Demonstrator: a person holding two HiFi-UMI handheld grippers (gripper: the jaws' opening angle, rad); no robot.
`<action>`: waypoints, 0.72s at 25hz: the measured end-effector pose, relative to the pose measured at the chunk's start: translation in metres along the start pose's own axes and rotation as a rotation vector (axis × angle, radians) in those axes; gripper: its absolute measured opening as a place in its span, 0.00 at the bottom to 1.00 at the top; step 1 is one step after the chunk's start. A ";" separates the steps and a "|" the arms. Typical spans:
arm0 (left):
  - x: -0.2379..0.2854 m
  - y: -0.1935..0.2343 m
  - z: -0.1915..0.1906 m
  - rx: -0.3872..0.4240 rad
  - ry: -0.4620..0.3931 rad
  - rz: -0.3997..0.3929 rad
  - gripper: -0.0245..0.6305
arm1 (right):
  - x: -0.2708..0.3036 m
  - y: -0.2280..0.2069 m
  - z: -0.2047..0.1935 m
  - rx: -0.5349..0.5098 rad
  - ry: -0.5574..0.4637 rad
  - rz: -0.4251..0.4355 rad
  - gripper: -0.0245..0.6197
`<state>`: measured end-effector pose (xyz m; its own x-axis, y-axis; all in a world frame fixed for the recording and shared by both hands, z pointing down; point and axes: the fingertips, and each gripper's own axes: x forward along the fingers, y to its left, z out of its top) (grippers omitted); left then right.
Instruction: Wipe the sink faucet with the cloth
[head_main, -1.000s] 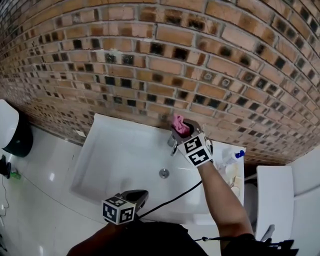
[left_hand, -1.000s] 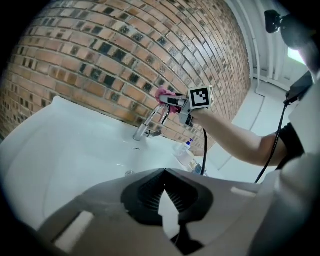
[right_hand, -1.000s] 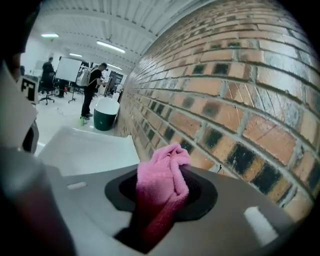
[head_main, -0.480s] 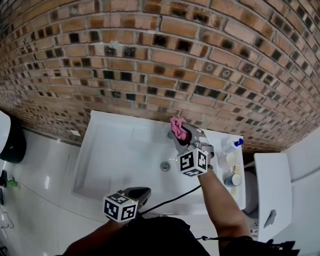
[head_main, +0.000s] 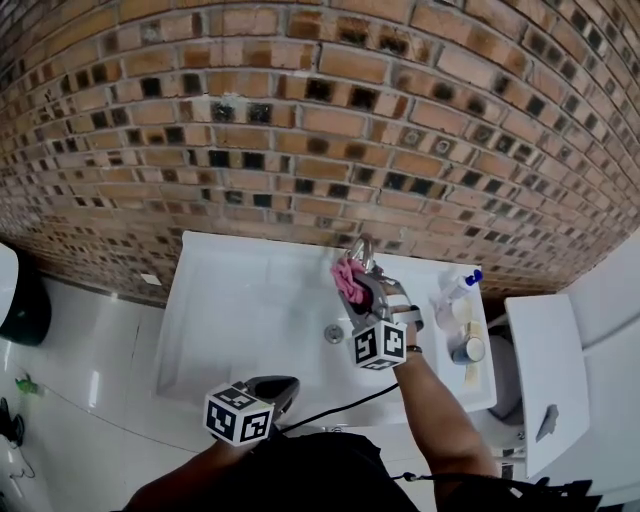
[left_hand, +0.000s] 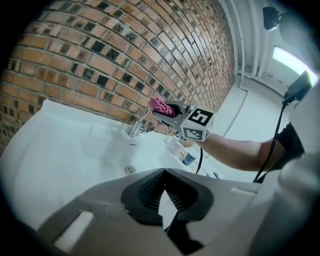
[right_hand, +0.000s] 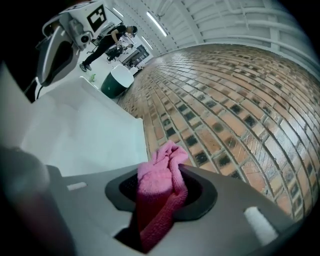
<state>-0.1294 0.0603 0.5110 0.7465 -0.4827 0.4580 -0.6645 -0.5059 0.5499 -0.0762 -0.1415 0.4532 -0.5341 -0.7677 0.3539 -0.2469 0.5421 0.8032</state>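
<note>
The chrome faucet stands at the back rim of the white sink, under the brick wall. My right gripper is shut on a bunched pink cloth, which it holds against the faucet's near side. In the left gripper view the cloth sits at the upper end of the faucet. The right gripper view shows the cloth filling the jaws, with the faucet hidden. My left gripper hangs low at the sink's front edge, shut and holding nothing.
A spray bottle and a small cup stand on the sink's right ledge. There is a white fixture further right. The drain lies mid-basin. A dark bin stands at the far left, on a white tiled floor.
My right gripper has drawn the pink cloth from over the faucet's top down its near side, toward the basin. The left gripper has stayed where it was.
</note>
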 end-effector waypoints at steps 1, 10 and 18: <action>-0.003 0.001 0.000 0.004 -0.001 0.000 0.04 | 0.000 0.005 -0.001 -0.003 0.010 0.007 0.24; -0.025 0.007 -0.006 0.026 0.001 -0.007 0.04 | -0.001 0.046 -0.015 0.025 0.118 0.077 0.23; -0.027 0.002 -0.012 0.043 0.010 -0.036 0.04 | -0.020 0.080 -0.039 0.162 0.207 0.147 0.24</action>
<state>-0.1501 0.0808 0.5083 0.7702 -0.4568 0.4451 -0.6378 -0.5530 0.5361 -0.0540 -0.0957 0.5288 -0.4019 -0.7210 0.5644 -0.3138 0.6875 0.6548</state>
